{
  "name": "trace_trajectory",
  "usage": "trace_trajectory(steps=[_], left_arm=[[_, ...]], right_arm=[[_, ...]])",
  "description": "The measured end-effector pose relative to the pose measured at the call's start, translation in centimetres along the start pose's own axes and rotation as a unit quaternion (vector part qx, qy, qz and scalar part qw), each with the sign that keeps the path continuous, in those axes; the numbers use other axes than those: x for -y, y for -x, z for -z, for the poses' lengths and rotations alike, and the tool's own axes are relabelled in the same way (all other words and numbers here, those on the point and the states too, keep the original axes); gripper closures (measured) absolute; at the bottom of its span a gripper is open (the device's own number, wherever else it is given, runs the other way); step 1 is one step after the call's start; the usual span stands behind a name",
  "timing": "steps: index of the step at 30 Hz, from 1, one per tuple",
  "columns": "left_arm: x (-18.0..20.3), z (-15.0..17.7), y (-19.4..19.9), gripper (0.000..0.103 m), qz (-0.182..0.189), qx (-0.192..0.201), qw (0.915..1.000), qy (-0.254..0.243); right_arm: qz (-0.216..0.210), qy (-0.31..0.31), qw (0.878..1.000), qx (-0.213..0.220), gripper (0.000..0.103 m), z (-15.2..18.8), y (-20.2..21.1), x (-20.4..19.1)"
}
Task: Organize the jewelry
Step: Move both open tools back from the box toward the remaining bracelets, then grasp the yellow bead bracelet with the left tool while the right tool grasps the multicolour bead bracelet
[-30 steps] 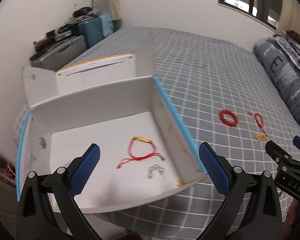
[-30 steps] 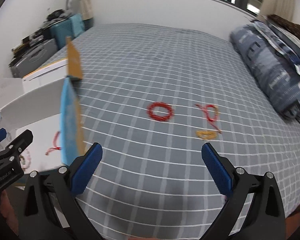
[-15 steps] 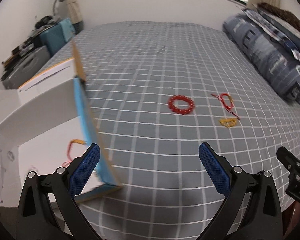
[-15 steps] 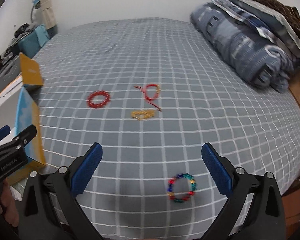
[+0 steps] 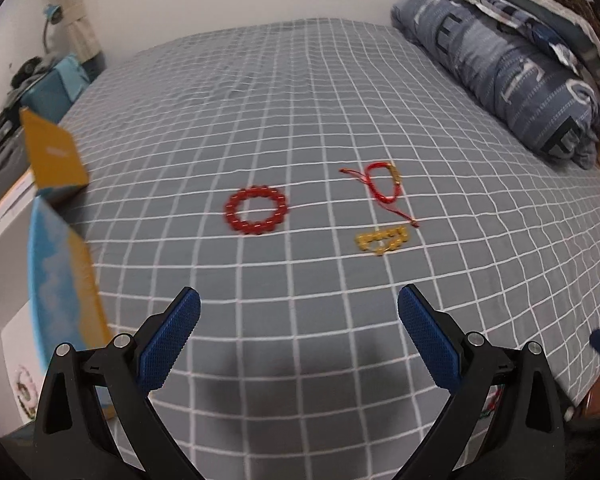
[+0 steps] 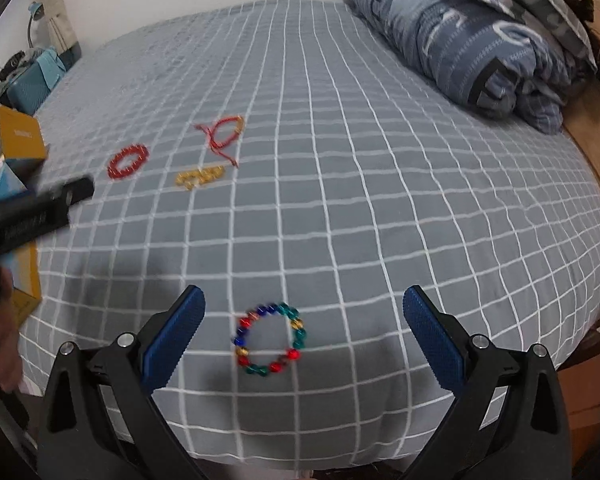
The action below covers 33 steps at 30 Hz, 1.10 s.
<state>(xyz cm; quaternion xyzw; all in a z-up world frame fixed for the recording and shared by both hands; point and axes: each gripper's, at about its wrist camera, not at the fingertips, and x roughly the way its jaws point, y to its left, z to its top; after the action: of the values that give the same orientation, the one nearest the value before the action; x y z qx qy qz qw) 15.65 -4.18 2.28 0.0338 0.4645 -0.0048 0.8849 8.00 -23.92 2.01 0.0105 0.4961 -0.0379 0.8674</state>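
Observation:
On the grey checked bedspread lie a red bead bracelet (image 5: 256, 216), a red cord bracelet (image 5: 382, 186) and a yellow bead bracelet (image 5: 382, 240). They also show in the right wrist view: red beads (image 6: 128, 161), cord (image 6: 222, 136), yellow beads (image 6: 199, 177). A multicoloured bead bracelet (image 6: 270, 340) lies near the bed's front edge, between my right fingers. My left gripper (image 5: 298, 336) is open and empty, short of the three bracelets. My right gripper (image 6: 302, 330) is open over the multicoloured bracelet. The open box (image 5: 60, 264) stands at the left.
A folded blue duvet (image 5: 512, 80) lies along the right side of the bed. Clutter and a blue case (image 5: 48, 88) stand by the wall at far left. The left gripper's body (image 6: 32, 212) shows at the left of the right wrist view.
Both grippers have swung right, away from the box. The three bracelets now lie ahead of the left gripper, and the multicoloured bracelet has come between the right fingers.

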Motion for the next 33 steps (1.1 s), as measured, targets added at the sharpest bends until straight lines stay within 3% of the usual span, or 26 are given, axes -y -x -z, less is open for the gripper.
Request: trace_trajectory(steps=[9, 19, 29, 33], left_arm=[[3.7, -1.8, -5.7, 0.006, 0.047, -0.054, 0.9975, -0.001], [5.8, -3.7, -11.2, 0.006, 0.039, -0.079, 0.9961, 0.005], [7.1, -4.6, -14.5, 0.006, 0.026, -0.090, 0.9956, -0.006], [7.6, -4.5, -15.5, 0.006, 0.024, -0.095, 0.9952, -0.008]], right_arm=[[-0.025, 0.007, 0.999, -0.042, 0.008, 1.8, -2.9, 1.2], [-0.038, 0.008, 0.997, -0.074, 0.008, 2.8, -6.2, 1.6], [-0.051, 0.016, 0.993, -0.101, 0.028, 3.2, -8.1, 2.0], [-0.054, 0.023, 0.993, -0.101, 0.031, 3.3, -8.3, 1.7]])
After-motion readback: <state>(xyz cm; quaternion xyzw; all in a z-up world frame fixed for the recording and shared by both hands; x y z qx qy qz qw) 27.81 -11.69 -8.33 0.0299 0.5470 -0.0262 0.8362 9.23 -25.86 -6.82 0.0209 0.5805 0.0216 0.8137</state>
